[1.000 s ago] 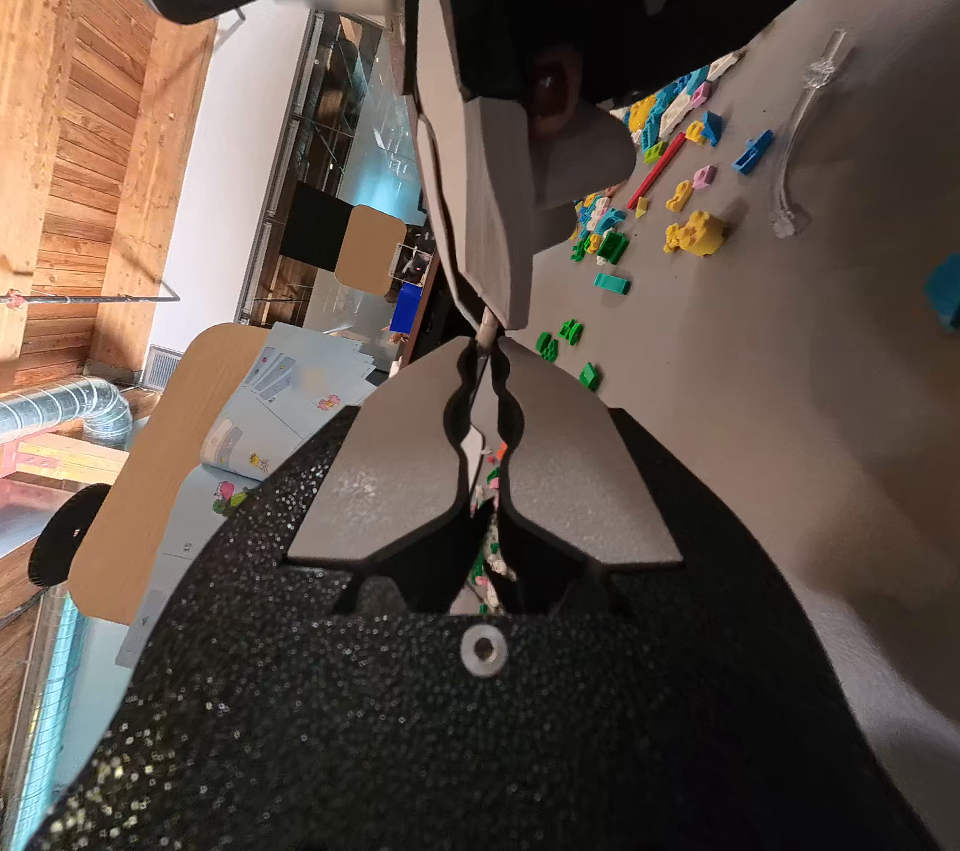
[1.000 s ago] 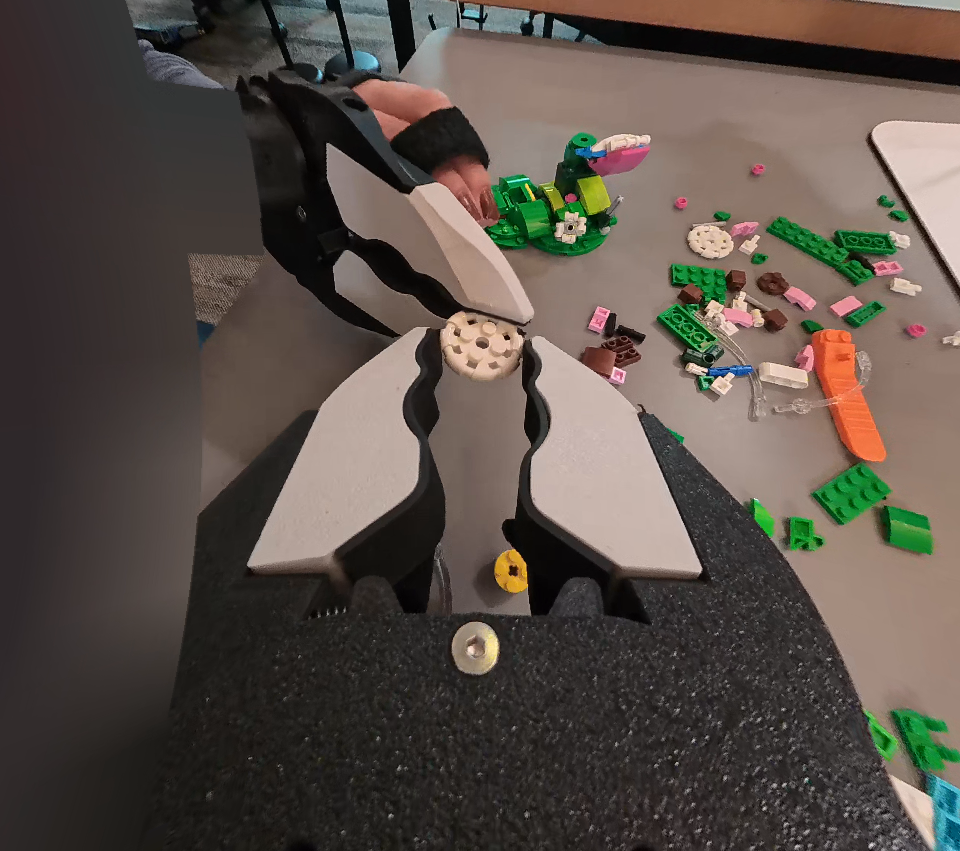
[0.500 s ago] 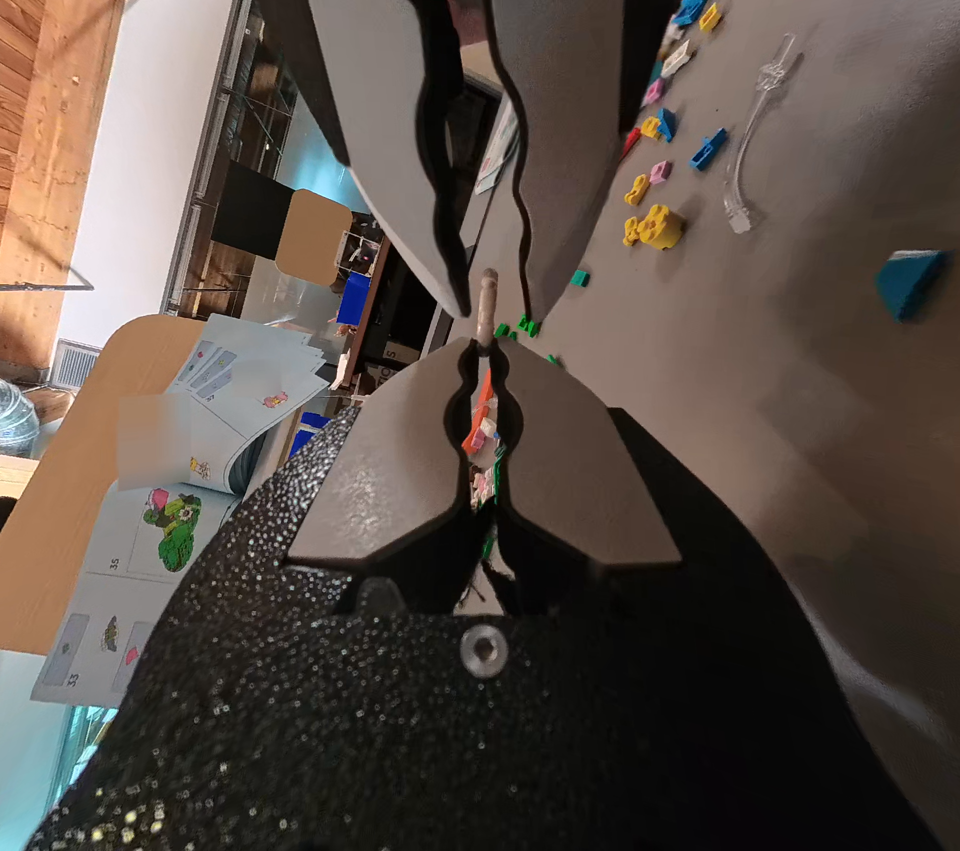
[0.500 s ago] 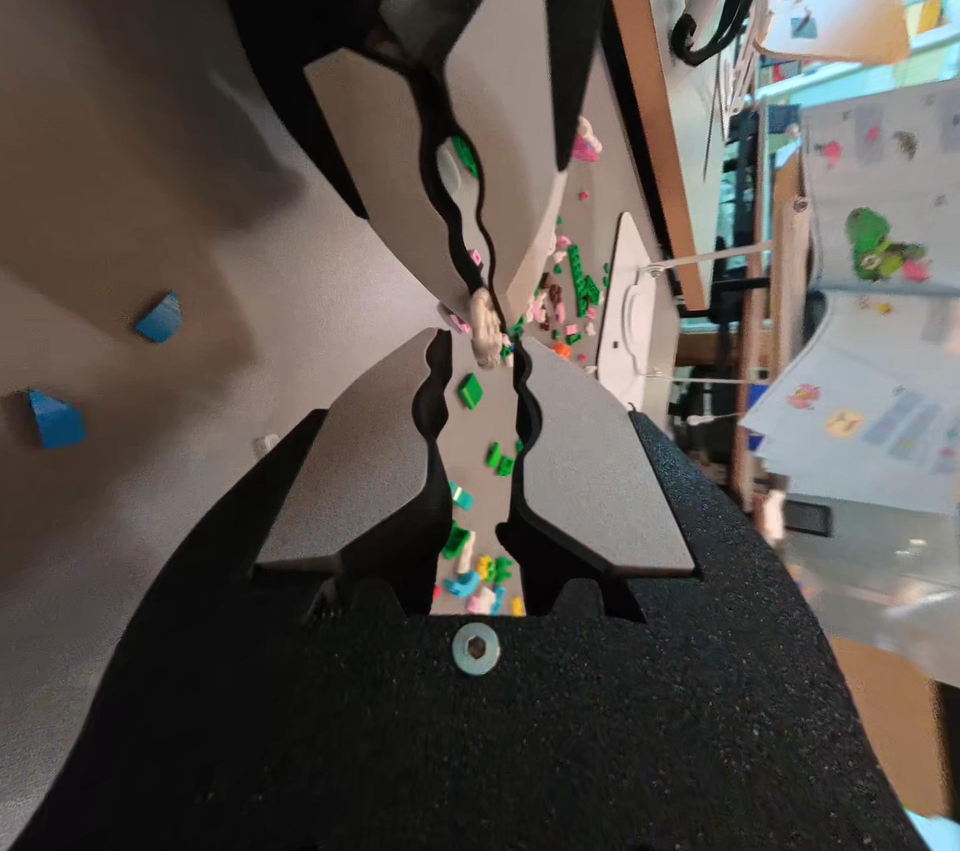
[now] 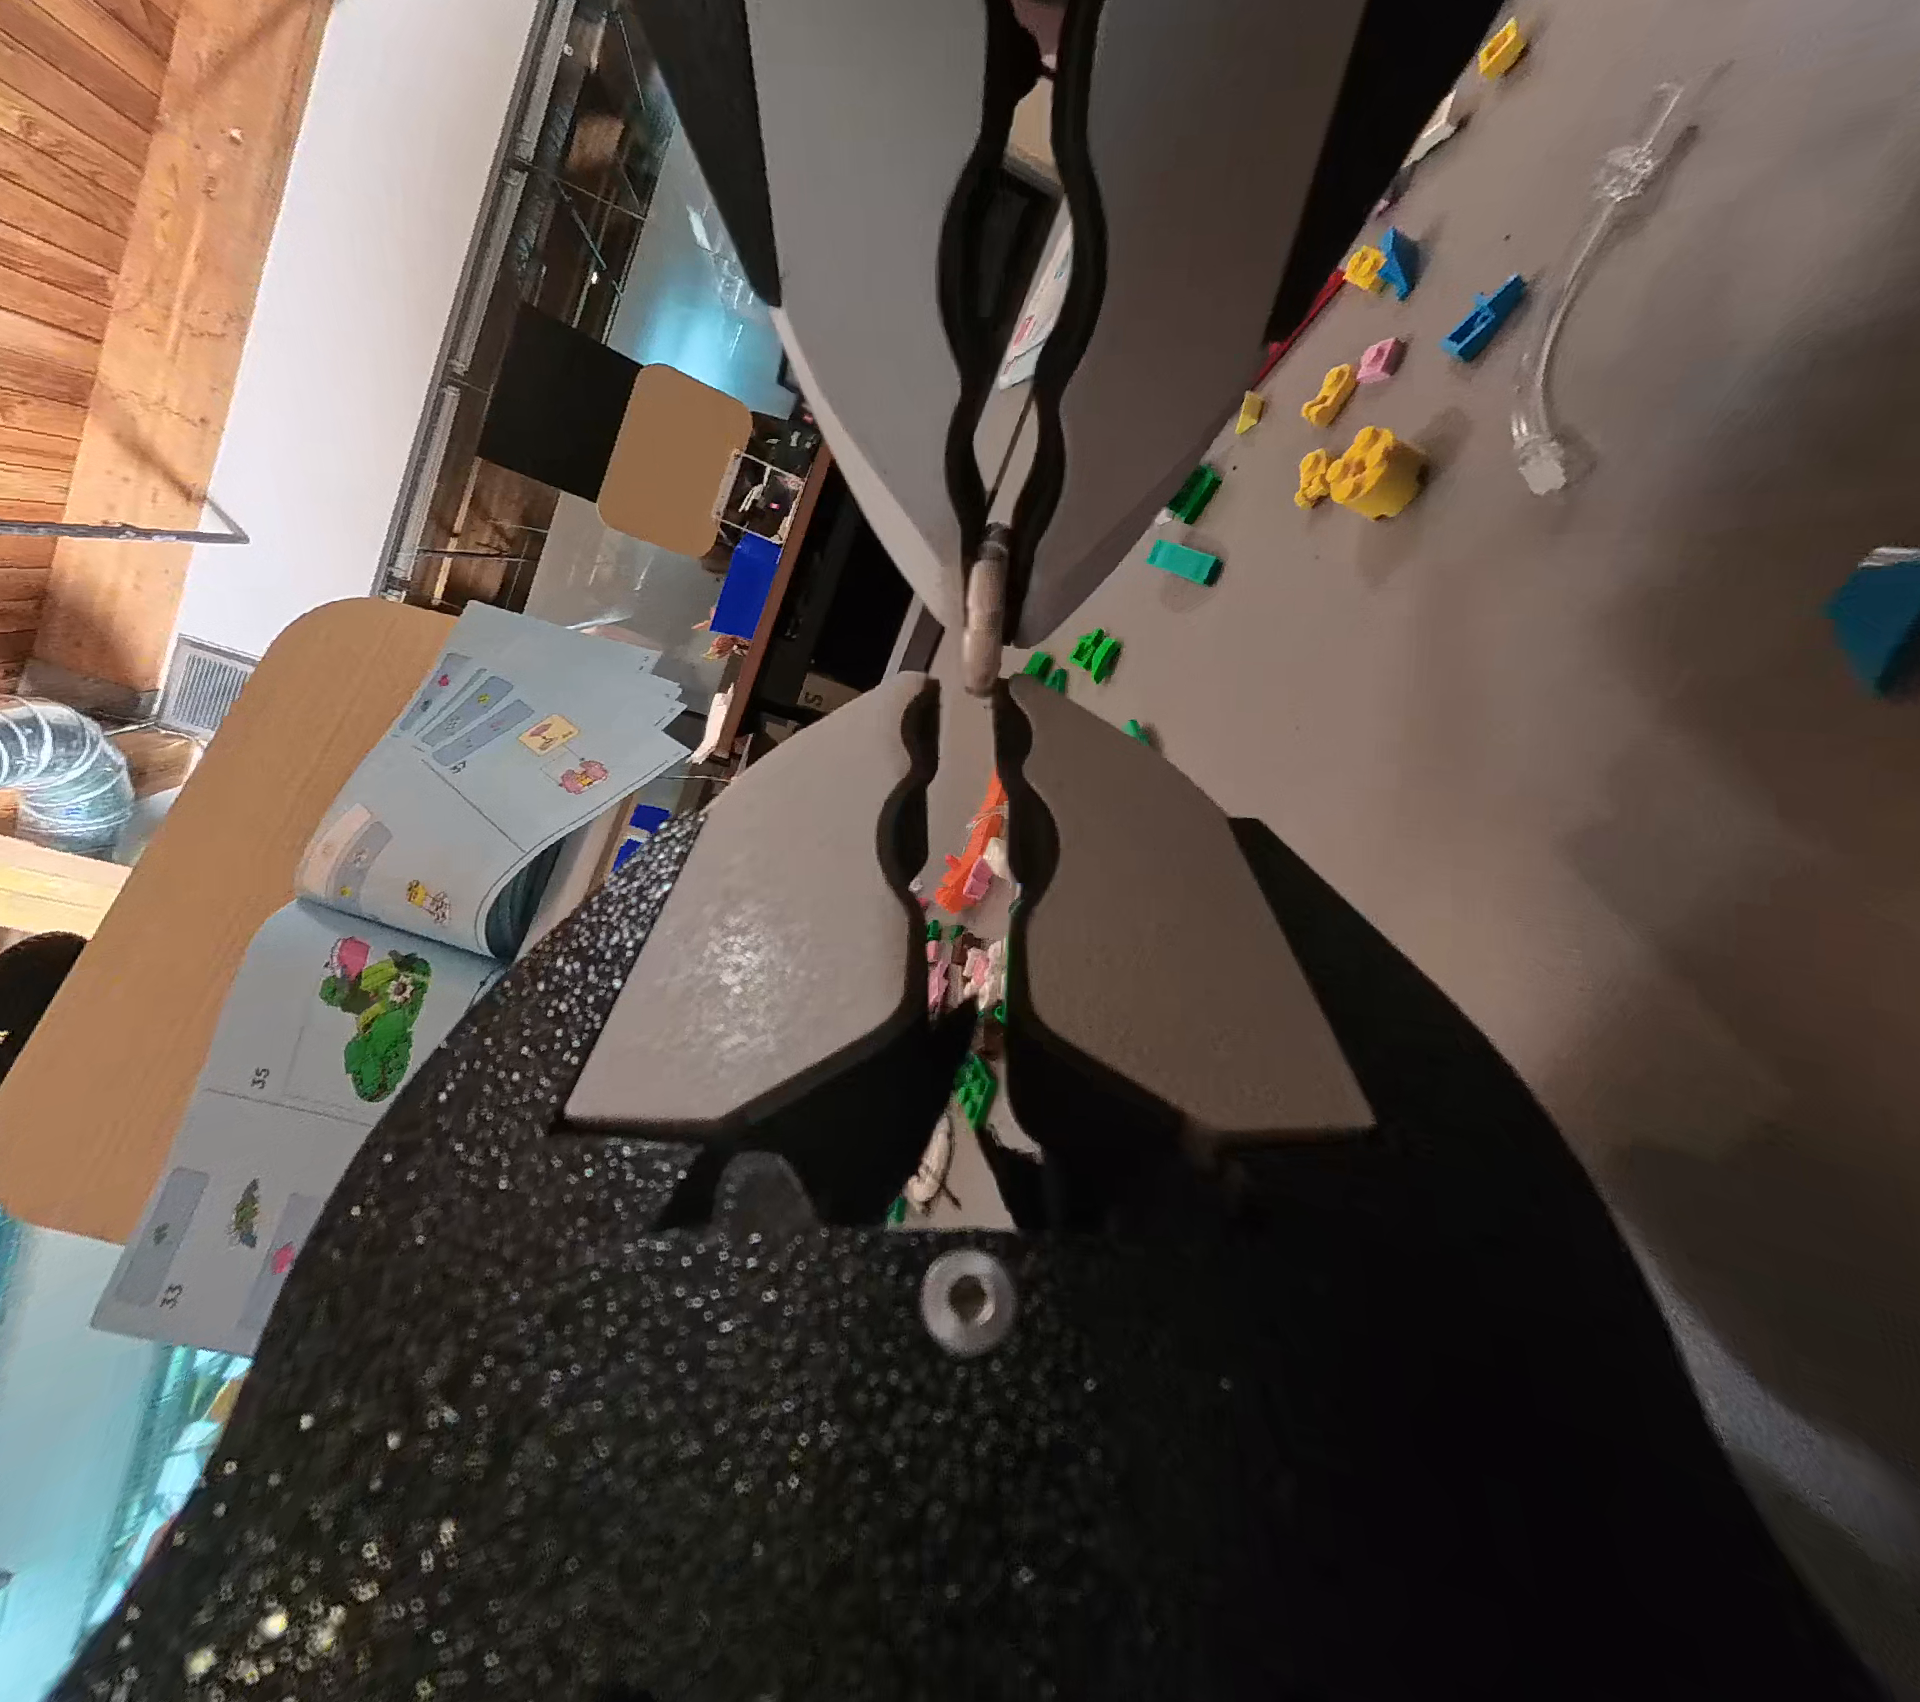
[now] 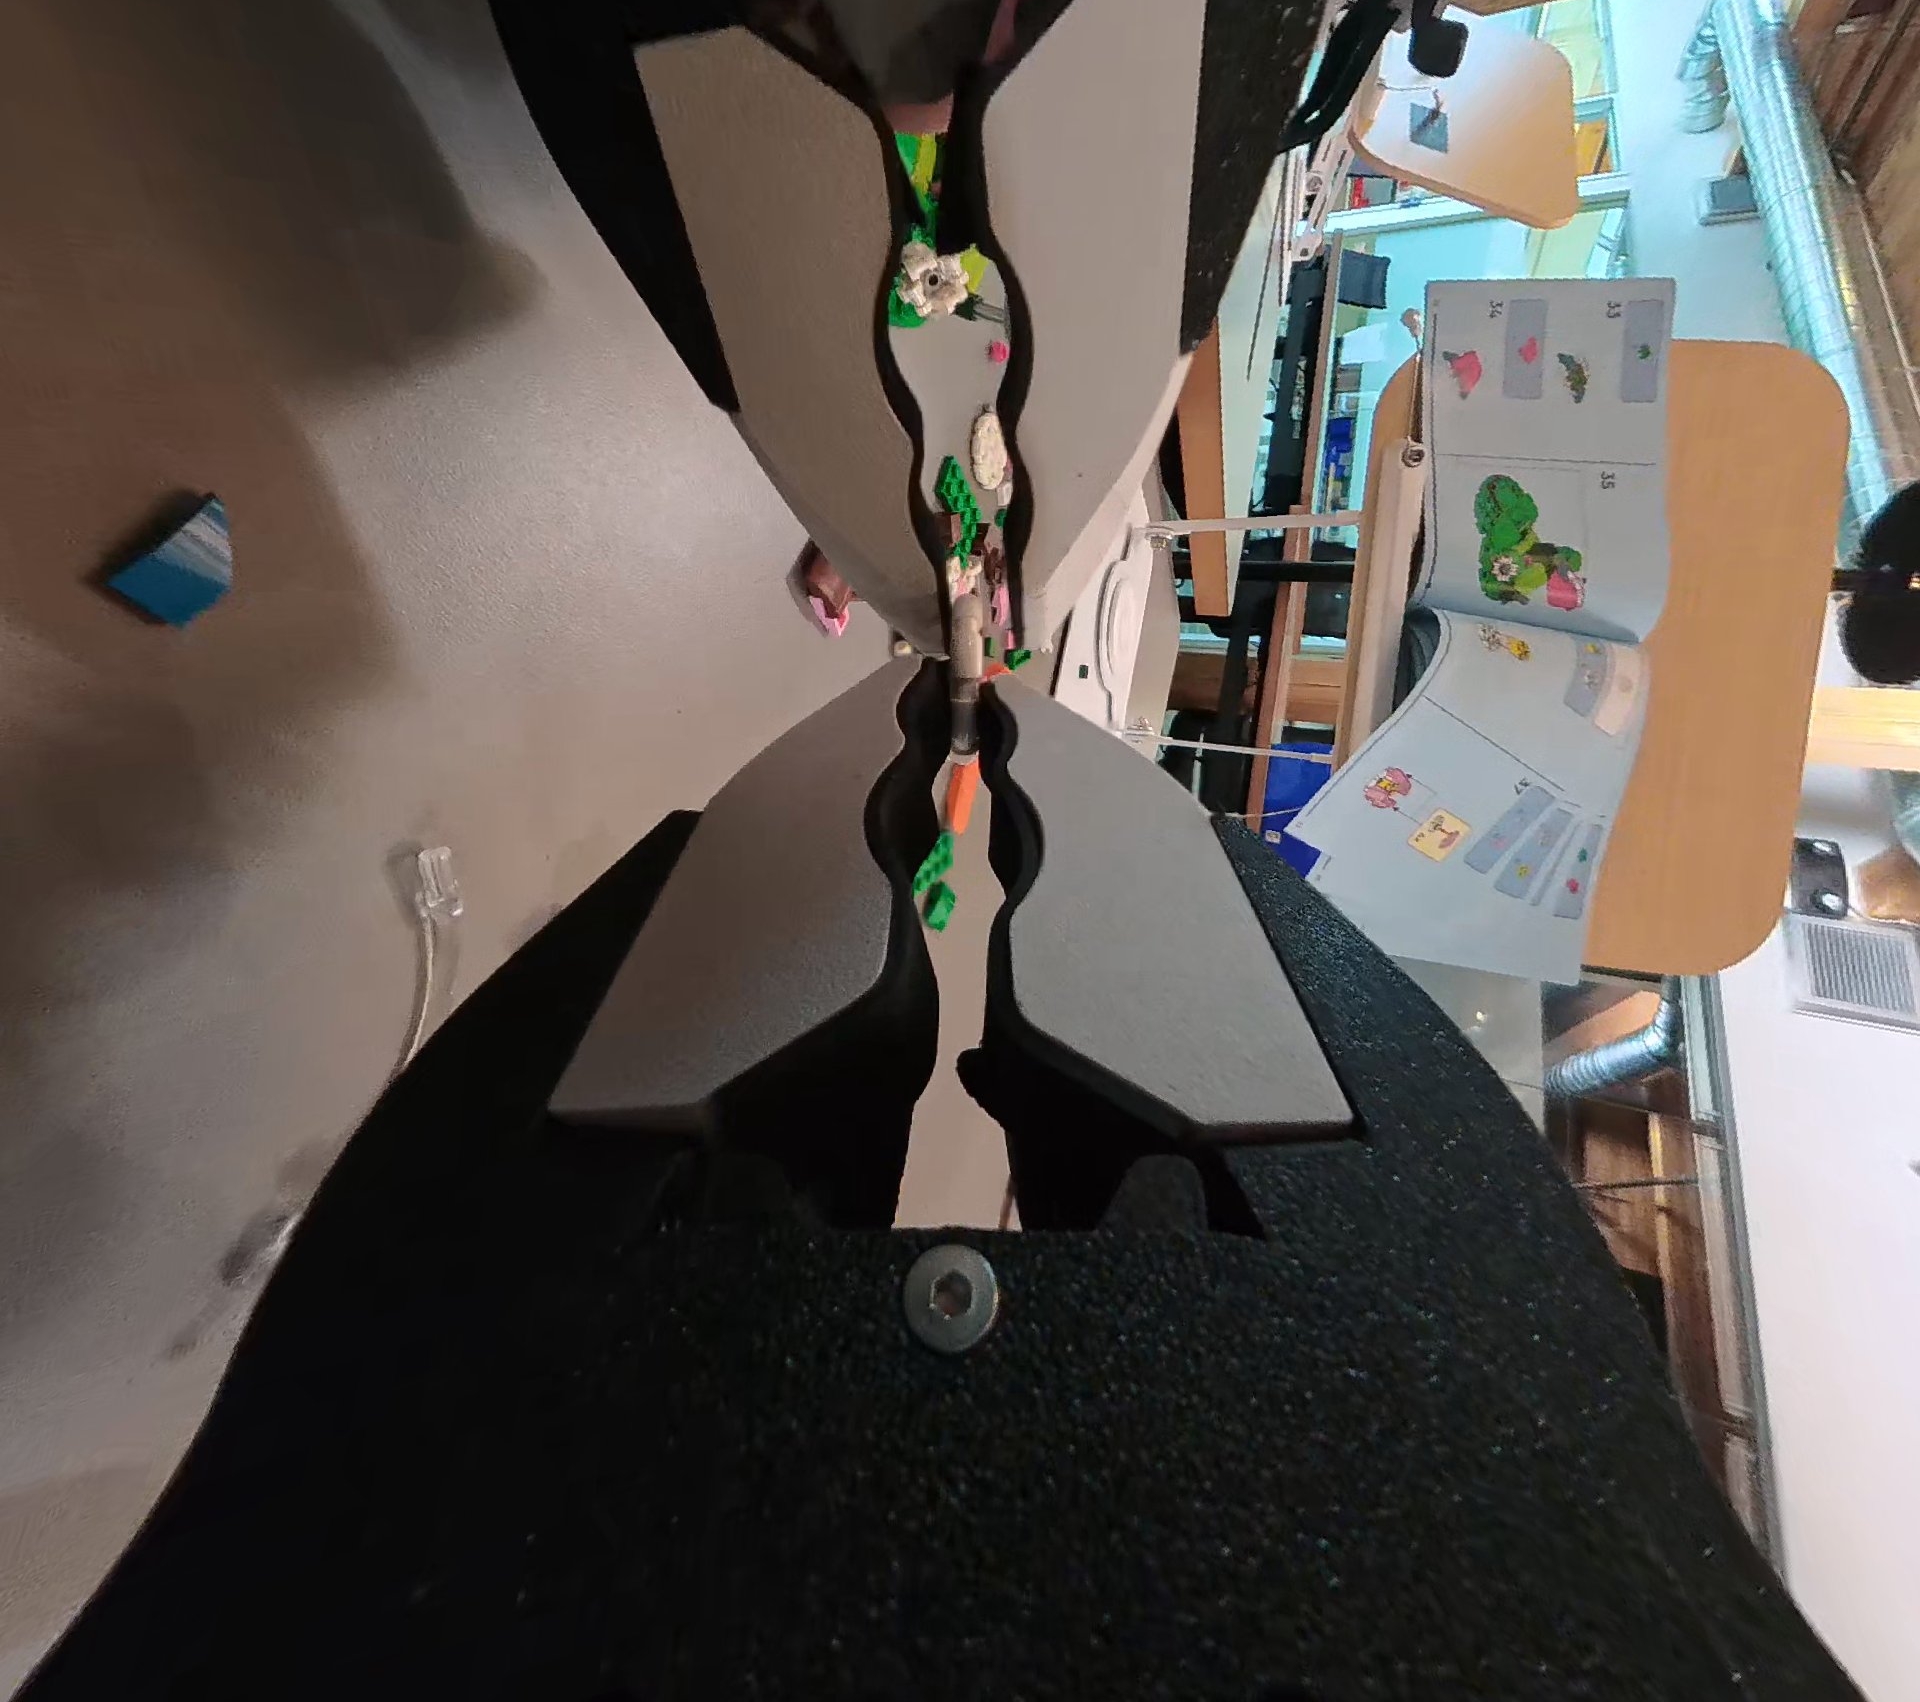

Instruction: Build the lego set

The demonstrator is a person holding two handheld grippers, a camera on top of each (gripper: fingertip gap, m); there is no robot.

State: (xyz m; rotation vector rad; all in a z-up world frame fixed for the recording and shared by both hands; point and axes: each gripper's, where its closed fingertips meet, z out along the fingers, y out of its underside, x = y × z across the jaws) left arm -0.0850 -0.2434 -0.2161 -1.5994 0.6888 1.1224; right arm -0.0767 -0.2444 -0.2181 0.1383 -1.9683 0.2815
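Two-handed pinching, tip to tip, above the grey table [image 5: 1558,821]. Clenching the near end of a thin tan lego piece [image 6: 964,644] in the right gripper [image 6: 958,696], with the jaws drawn in to a narrow slit. Meeting it head-on with the left gripper [image 5: 971,694], jaws also nearly together around the other end; being unable to tell whether truly gripping there or only touching, the contact hiding behind the black pads. Seeing the piece edge-on only, so not making out its face or shape.

Glimpsing, through the slits between the fingers, slivers of an orange piece [image 6: 961,795], green plates and a green build with a white flower [image 6: 928,281], mostly covered. Catching a bit of a hand behind each facing gripper, too cut off to read.

Farther out, finding a blue piece [image 6: 171,561] lying well apart, a yellow brick [image 5: 1371,468] among small loose bricks and a clear curved piece [image 5: 1579,281] blurring toward the edge. Looking past the table at an open instruction booklet [image 6: 1538,613] propped against a wooden board.
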